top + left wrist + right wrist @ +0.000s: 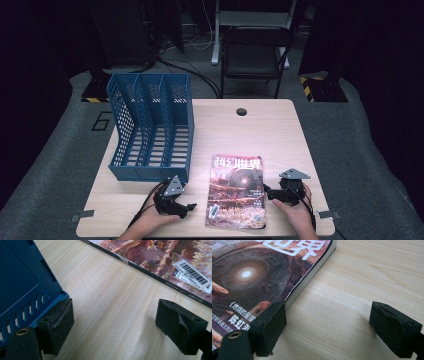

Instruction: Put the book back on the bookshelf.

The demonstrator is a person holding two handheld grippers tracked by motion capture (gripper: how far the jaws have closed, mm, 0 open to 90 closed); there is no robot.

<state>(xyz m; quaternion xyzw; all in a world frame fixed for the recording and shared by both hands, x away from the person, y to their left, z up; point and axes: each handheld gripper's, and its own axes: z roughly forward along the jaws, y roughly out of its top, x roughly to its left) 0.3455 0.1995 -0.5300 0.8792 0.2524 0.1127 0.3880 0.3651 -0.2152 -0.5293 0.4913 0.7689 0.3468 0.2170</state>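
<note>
- Jaws, both tools: spread wide, nothing between the pads; bare tabletop shows in each gap.
- Left gripper [186,206]: held low over the table [280,135], between the blue file rack [150,127] and the magazine [236,192]; in the left gripper view one black pad [58,326] sits just beside the rack's front corner [30,297], apart from the magazine's spine edge [150,271].
- Right gripper [272,194]: at the magazine's right-hand edge; in the right gripper view one pad [272,322] stands just beside the page block [309,277], whether touching cannot be told.
- Magazine: lies flat, cover up, near the front edge of the table, right of the rack. Glossy printed cover, thin, square-cornered, white barcode label [191,273] at one corner.
- File rack: moulded blue plastic, three upright slots, perforated walls, sloped sides, all slots vacant.
- Table: pale wood-grain laminate, matt, cable hole near the far edge.
- Step in hand, judged: approach to the magazine, grip not yet taken.
- Next move, judged: a thin flat item calls for one pad worked under an edge before closing; a slick cover may slide away.
</note>
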